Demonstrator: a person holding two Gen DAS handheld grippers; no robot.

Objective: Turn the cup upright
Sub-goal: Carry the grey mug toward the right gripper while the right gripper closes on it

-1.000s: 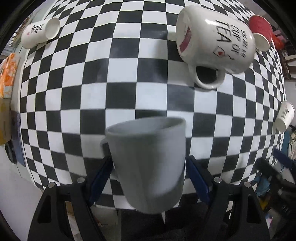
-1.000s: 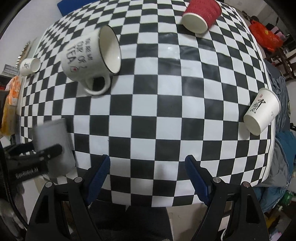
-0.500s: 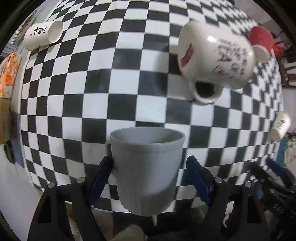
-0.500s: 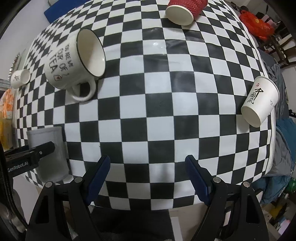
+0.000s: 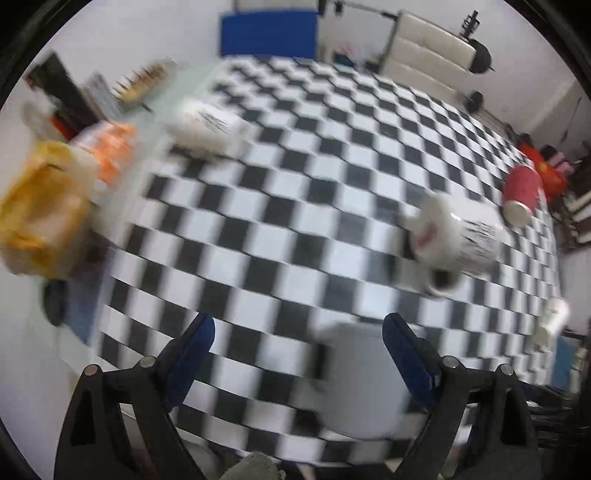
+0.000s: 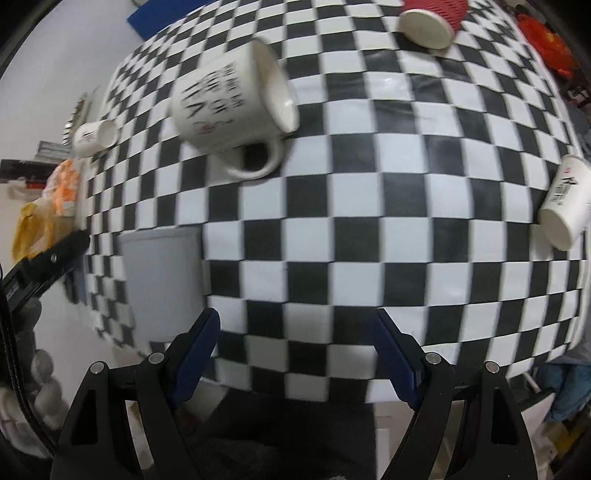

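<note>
A plain grey cup (image 5: 364, 380) stands upright near the front edge of the checkered table (image 5: 295, 206); it also shows in the right wrist view (image 6: 164, 284). My left gripper (image 5: 297, 345) is open and empty, with the cup just inside its right finger (image 5: 404, 354). The left gripper's body (image 6: 44, 262) shows to the left of the cup, apart from it. My right gripper (image 6: 295, 347) is open and empty over the table's front edge.
A large white mug with black lettering (image 6: 229, 107) lies on its side mid-table. A red paper cup (image 6: 428, 18) and two white paper cups (image 6: 565, 203) (image 6: 94, 136) also lie on their sides. Orange and yellow bags (image 5: 48, 192) sit at the left.
My left gripper has let go of the grey cup and swung left and back, so the cup now sits off to its right. The right gripper moved closer to the table.
</note>
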